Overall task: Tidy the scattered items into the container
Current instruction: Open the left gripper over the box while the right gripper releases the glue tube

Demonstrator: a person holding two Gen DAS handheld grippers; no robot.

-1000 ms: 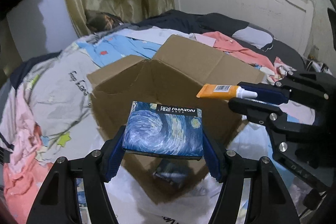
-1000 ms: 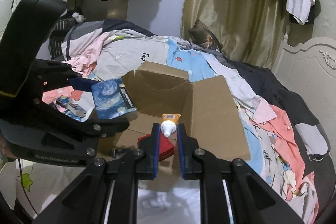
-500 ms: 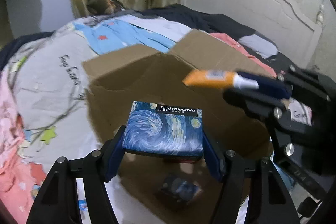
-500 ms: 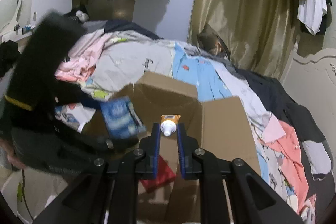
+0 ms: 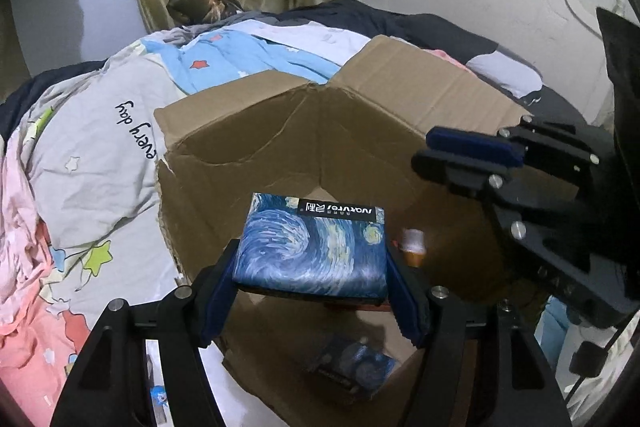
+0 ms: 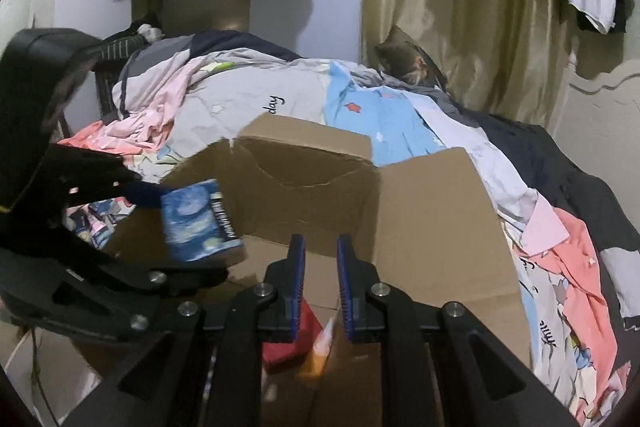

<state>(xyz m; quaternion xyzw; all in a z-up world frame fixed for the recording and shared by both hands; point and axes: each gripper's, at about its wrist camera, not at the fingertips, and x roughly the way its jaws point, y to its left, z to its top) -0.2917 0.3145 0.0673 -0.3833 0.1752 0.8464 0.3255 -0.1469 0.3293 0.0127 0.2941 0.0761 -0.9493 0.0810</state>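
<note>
The left tongs [image 5: 310, 291] hold a blue swirl-patterned packet [image 5: 311, 247] crosswise between their blue pads, which press on its two short sides. The packet hangs over the open cardboard box [image 5: 248, 151] that stands on the bed [image 5: 100, 163] among strewn clothes. The right tongs [image 6: 321, 283] stand narrow with nothing between the pads. The orange tube [image 6: 320, 345] is clear of them, below the tips and inside the box, blurred, just beside a red item [image 6: 286, 351]. From the left wrist the tube's white cap [image 5: 413, 241] shows just right of the packet. A second blue-patterned packet [image 5: 356, 361] lies on the box floor.
</note>
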